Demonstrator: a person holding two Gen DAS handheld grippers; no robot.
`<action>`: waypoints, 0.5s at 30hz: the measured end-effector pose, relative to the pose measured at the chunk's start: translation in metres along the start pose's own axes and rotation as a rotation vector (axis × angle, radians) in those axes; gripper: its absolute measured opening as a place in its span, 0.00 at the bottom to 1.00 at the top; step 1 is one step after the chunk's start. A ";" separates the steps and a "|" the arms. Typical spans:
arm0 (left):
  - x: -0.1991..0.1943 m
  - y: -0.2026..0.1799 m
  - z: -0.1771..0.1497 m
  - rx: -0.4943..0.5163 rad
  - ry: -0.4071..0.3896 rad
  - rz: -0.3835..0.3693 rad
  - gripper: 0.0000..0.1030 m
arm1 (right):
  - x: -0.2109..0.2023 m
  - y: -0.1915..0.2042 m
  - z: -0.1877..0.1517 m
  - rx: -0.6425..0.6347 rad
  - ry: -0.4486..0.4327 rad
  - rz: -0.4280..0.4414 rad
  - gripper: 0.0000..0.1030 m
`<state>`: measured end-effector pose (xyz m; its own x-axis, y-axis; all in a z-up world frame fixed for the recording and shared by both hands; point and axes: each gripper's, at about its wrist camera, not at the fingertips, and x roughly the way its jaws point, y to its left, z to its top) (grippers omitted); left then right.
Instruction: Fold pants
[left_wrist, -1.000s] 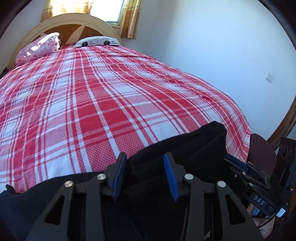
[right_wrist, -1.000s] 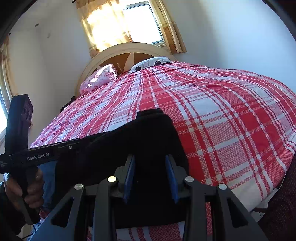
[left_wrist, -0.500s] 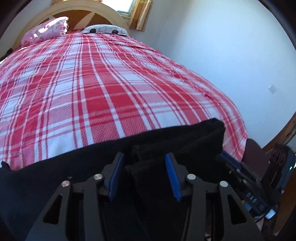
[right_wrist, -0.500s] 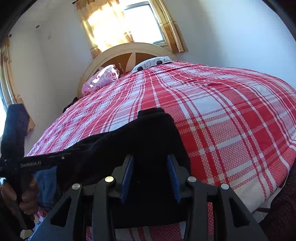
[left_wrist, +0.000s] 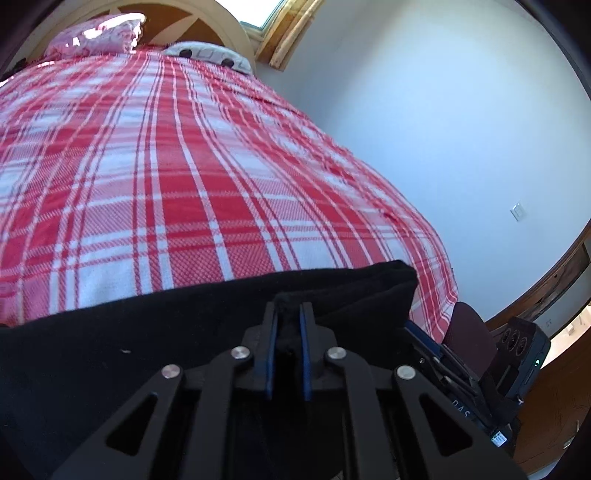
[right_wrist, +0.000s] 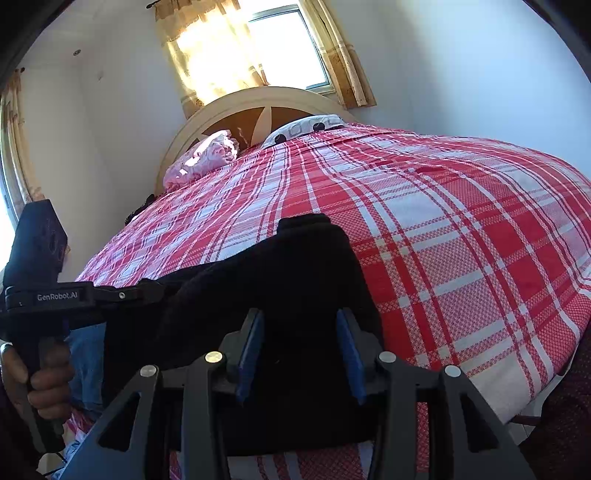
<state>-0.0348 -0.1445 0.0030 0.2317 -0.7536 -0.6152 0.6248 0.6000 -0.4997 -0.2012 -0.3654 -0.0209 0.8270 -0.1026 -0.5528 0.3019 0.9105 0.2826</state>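
Black pants (left_wrist: 147, 332) lie across the near edge of the bed, over the red plaid cover (left_wrist: 184, 166). My left gripper (left_wrist: 288, 310) is shut on a raised fold of the pants near their right end. In the right wrist view the pants (right_wrist: 303, 266) spread under my right gripper (right_wrist: 299, 325). Its jaws are opening, with black cloth lying between the blue pads (right_wrist: 251, 350) and no visible pinch. At the left of that view a hand (right_wrist: 44, 376) holds the left gripper, whose tips are buried in the cloth.
The bed runs back to a curved headboard (right_wrist: 258, 107) with a pink pillow (right_wrist: 207, 158) and a patterned pillow (right_wrist: 306, 127). A white wall (left_wrist: 461, 129) runs along the bed's right side. A curtained window (right_wrist: 258, 48) is behind the headboard.
My left jaws have closed from apart onto a fold of the pants, and that view has rolled a little. My right jaws have widened slightly over the cloth without moving.
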 end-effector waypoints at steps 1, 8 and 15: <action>-0.006 -0.001 0.001 0.015 -0.013 0.008 0.11 | -0.002 0.000 0.000 0.004 -0.002 0.003 0.43; 0.007 0.012 -0.006 0.018 0.038 0.129 0.12 | -0.008 0.002 0.003 0.021 -0.027 0.006 0.43; -0.018 -0.012 -0.006 0.144 -0.097 0.099 0.12 | -0.014 0.017 0.027 -0.015 -0.071 0.054 0.43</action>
<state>-0.0512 -0.1370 0.0165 0.3640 -0.7193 -0.5917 0.6942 0.6331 -0.3425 -0.1949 -0.3595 0.0131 0.8736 -0.0813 -0.4797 0.2494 0.9214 0.2980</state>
